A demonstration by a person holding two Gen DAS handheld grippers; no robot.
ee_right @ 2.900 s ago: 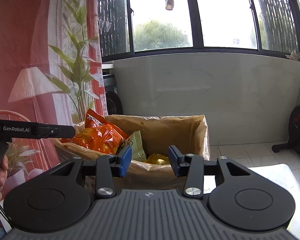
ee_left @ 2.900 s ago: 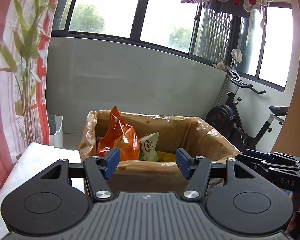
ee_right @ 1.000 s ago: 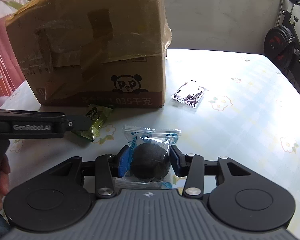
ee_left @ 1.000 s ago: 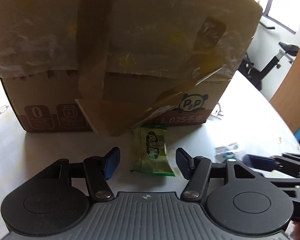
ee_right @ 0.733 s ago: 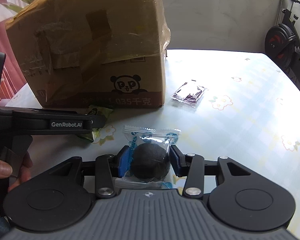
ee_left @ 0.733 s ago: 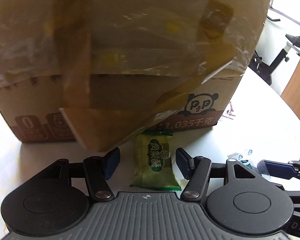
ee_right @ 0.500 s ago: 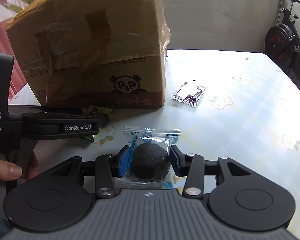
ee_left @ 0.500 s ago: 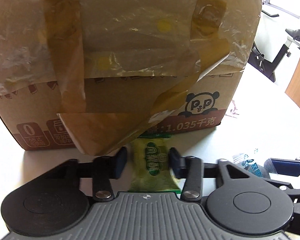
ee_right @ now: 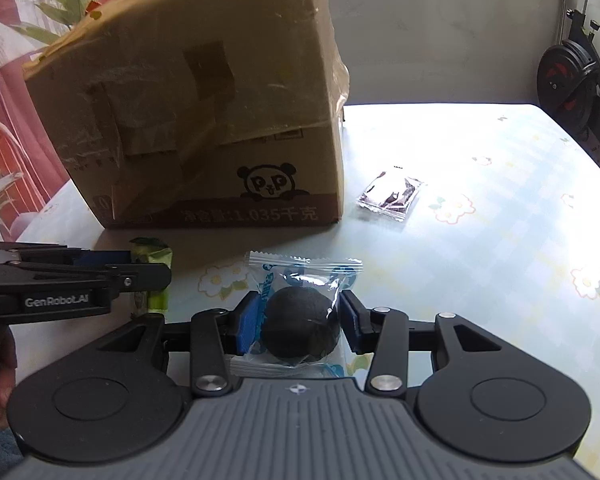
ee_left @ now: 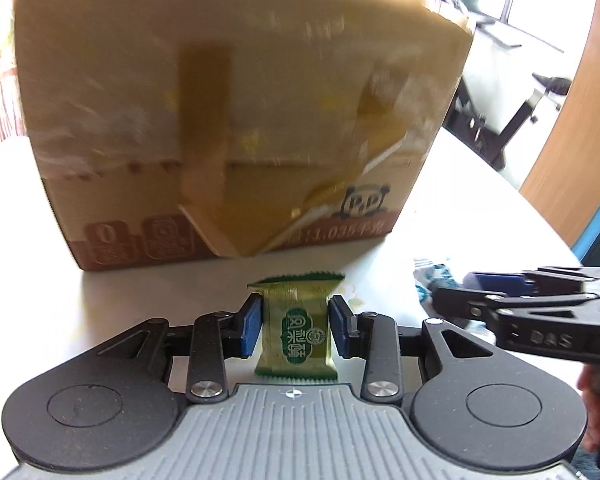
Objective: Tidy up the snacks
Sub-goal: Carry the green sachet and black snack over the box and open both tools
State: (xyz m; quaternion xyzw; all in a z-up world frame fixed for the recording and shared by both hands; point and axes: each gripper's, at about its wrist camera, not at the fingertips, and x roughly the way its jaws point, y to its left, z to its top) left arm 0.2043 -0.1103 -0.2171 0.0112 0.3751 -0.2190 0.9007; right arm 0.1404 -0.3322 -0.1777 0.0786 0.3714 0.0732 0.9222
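Slick foil and film are posing the risk: the left hand-held gripper (ee_left: 296, 322) is pinching the green snack packet (ee_left: 296, 330) and the right hand-held gripper (ee_right: 300, 322) the clear-wrapped dark ball (ee_right: 302, 326), both low over the desk (ee_right: 480, 248) before the cardboard box (ee_right: 204, 120), so either may be slipping out while being carried up over its tall rim.

Box (ee_right: 204, 120) on table (ee_right: 500, 240), packet (ee_right: 392, 196) right of it

cardboard box (ee_left: 236, 120) blurred (top cropped)
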